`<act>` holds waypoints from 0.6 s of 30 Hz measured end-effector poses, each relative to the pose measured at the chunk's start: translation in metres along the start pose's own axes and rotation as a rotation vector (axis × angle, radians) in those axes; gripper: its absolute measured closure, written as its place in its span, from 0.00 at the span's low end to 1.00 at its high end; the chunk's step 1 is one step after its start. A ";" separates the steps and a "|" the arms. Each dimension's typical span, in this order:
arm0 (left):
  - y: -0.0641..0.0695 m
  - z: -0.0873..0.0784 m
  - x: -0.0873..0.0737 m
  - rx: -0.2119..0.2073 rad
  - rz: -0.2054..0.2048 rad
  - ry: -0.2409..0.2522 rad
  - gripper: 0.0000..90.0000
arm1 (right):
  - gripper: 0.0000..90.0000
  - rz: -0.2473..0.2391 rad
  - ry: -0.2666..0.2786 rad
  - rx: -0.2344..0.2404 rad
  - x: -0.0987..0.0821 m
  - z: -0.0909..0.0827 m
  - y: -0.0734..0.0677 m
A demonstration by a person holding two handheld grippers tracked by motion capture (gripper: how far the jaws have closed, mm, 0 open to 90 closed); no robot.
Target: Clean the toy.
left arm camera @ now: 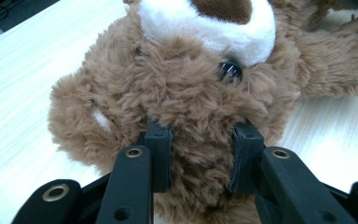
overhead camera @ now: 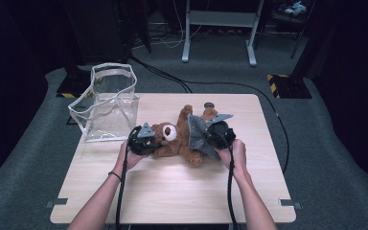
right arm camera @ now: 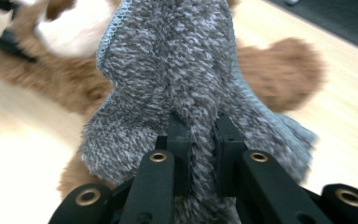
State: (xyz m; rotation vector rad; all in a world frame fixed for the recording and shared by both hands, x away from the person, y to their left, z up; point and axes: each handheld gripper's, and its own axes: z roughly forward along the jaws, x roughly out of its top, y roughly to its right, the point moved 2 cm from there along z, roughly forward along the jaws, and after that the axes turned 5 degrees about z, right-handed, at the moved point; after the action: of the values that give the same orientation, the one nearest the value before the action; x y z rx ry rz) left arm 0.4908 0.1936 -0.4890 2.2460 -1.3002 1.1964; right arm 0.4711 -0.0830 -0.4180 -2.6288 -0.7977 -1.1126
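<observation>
A brown teddy bear with a white muzzle lies on the wooden table, its head to the left. My left gripper is shut on the bear's head, and the left gripper view has both pads sunk in its fur. A grey fuzzy cloth lies draped over the bear's body. My right gripper is shut on that cloth, a fold of it pinched between the pads, with the bear blurred behind.
A clear plastic bag stands open at the table's back left corner. A small dark round object lies near the back edge behind the bear. Cables trail from both grippers toward the front edge.
</observation>
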 end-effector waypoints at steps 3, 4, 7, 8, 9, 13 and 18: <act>0.000 0.000 0.000 -0.013 -0.003 0.000 0.74 | 0.89 -0.010 -0.033 0.006 -0.007 0.015 -0.011; -0.001 0.000 0.000 -0.013 0.000 -0.003 0.74 | 0.89 -0.006 -0.038 0.008 -0.010 0.018 -0.011; -0.001 0.000 -0.001 -0.016 0.000 0.004 0.74 | 0.90 0.014 -0.048 -0.006 -0.020 0.021 -0.006; -0.001 0.000 -0.001 -0.017 0.001 0.006 0.74 | 0.90 0.022 -0.047 -0.008 -0.021 0.021 -0.004; -0.002 0.000 -0.001 -0.017 0.003 0.002 0.74 | 0.90 0.024 -0.056 -0.018 -0.023 0.020 -0.002; -0.002 0.001 -0.001 -0.017 -0.005 0.009 0.74 | 0.90 0.045 -0.079 -0.043 -0.034 0.016 0.008; -0.003 0.000 -0.001 -0.028 0.000 0.003 0.74 | 0.90 0.085 -0.101 -0.075 -0.049 0.014 0.021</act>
State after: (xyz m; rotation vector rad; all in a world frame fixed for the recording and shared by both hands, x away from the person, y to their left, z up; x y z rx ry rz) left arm 0.4936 0.1957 -0.4893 2.2243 -1.3073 1.1731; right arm 0.4628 -0.1161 -0.4614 -2.7717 -0.6673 -1.0142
